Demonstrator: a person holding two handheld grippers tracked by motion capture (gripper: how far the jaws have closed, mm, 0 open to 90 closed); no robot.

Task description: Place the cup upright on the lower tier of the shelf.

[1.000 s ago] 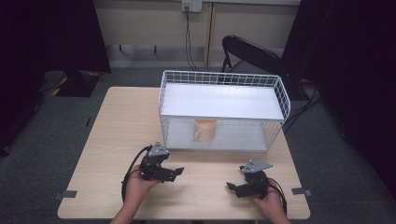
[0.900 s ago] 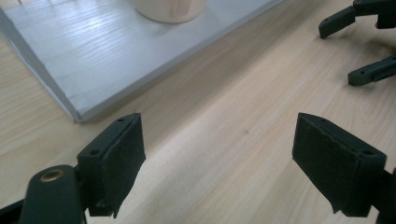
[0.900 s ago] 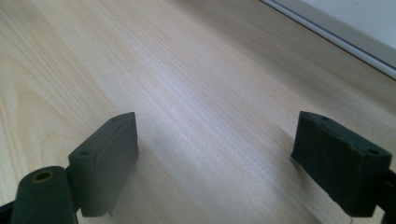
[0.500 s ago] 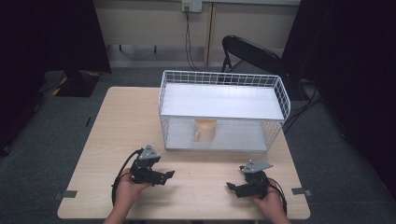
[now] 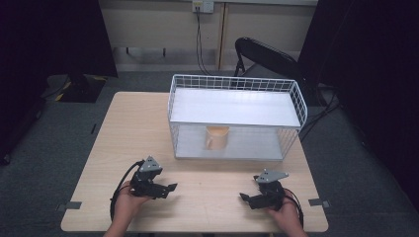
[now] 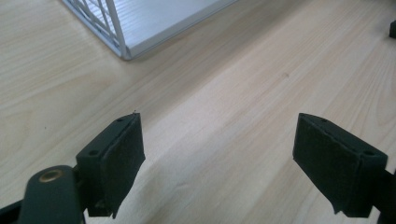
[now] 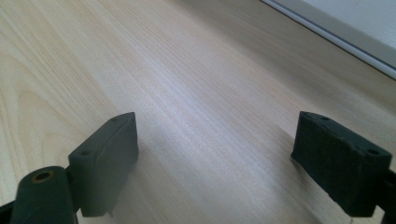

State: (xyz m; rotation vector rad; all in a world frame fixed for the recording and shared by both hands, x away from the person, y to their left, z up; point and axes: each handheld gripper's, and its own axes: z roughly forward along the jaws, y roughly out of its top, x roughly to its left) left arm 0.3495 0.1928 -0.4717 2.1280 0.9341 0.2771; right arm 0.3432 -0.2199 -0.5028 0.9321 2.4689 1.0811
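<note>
Grippers rest low on the bench (image 5: 148,123) at the bottom of the frame, left gripper (image 5: 170,187) and right gripper (image 5: 243,196) each in a hand, jaws spread wide on bare wood, holding nothing; the orange cup (image 5: 217,137) stands at centre frame on the lower level of the white wire rack (image 5: 236,84), well apart from both; judging by the level, inward-pointing jaws, this is a ready stance.

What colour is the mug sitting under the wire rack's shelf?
The mug is pale orange, standing on the lower level of the white wire rack; the high view shows it best.
</note>
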